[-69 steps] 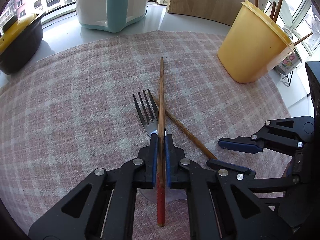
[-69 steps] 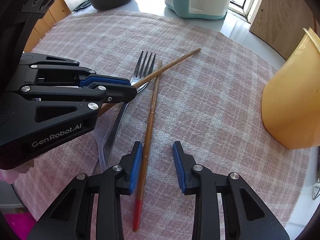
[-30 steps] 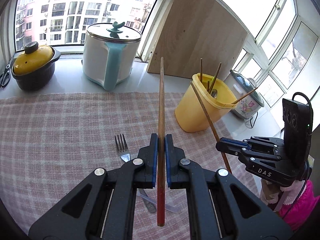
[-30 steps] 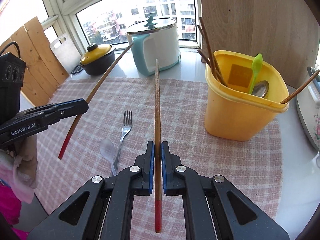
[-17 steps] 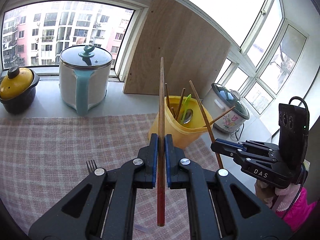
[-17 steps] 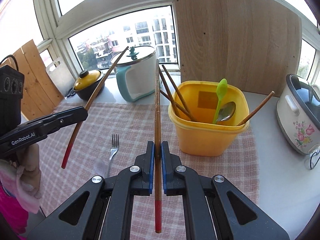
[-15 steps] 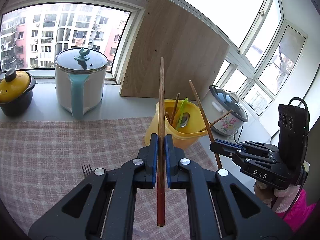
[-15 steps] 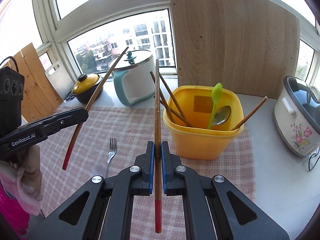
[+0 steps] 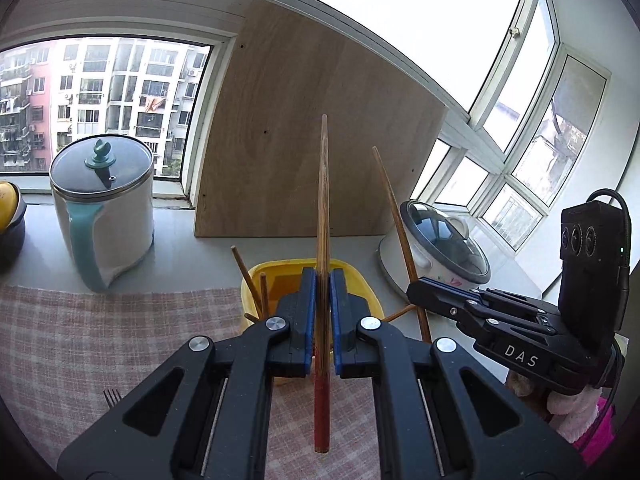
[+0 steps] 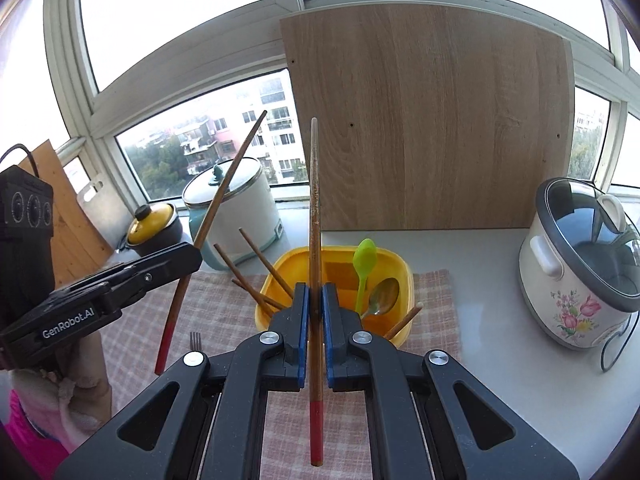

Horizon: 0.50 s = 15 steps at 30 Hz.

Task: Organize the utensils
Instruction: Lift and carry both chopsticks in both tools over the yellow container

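Chopsticks: two red-tipped sticks in hand, one per gripper, both off the counter [image 10: 480,256] and raised above the yellow bin [image 10: 400,268].

Left gripper [image 9: 320,312]: fingers closed flat on its chopstick [image 9: 322,208], stick running along the finger axis, thin end up at 12 o'clock, red end trailing toward the camera. Right gripper [image 10: 315,316]: same state, fingers pinched on its own chopstick [image 10: 314,220], no gap seen at the pads.

Bin sits directly ahead of both grippers, on the checked cloth [image 10: 224,304]. Contents per right wrist view: several chopsticks leaning to the rim at approx. 10 o'clock, green spoon [image 10: 365,264], metal spoon [image 10: 382,296], one more stick at the 4 o'clock corner. Fork [image 10: 195,339] lies on the cloth at 8 o'clock of the bin, not yet collected.

Assessment: step in hand is dropping both sticks into the bin. Recommend centring each stick over a free part of the opening, clear of the leaning sticks and spoons, then tipping an end down inside the rim before parting the fingers. Release one at a time; grippers are close, sticks could cross. Rice cooker [image 10: 580,264] at 3 o'clock is well apart, no obstruction.
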Tool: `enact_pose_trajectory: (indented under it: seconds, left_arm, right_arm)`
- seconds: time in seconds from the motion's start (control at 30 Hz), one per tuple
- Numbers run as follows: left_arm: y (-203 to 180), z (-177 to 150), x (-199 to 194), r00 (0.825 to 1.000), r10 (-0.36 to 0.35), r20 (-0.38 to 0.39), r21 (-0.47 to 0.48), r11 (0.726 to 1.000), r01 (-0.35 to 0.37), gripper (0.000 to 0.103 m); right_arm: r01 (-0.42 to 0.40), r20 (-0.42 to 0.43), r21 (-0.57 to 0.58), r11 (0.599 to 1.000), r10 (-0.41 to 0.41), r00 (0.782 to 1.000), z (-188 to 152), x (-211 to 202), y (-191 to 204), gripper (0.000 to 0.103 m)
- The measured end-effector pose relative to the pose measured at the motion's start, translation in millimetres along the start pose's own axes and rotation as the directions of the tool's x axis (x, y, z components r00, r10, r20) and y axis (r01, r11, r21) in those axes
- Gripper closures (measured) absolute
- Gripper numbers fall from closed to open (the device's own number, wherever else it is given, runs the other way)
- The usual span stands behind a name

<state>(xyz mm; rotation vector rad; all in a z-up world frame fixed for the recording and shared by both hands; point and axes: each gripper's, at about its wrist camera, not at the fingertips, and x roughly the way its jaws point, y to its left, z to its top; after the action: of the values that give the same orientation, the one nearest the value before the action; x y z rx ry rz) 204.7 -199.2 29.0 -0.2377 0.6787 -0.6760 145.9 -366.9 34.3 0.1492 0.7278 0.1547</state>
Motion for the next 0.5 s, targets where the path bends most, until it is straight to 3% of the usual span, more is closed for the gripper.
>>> enact_pose_trajectory:
  seconds: [0.5]
  left_arm:
    - [-11,8,59,0.995,0.067,0.079,-0.02,0.998,-0.065,0.098]
  right_arm:
    - [0.019,0.083,0.06,0.998,-0.024,0.996,25,36,-37,0.098]
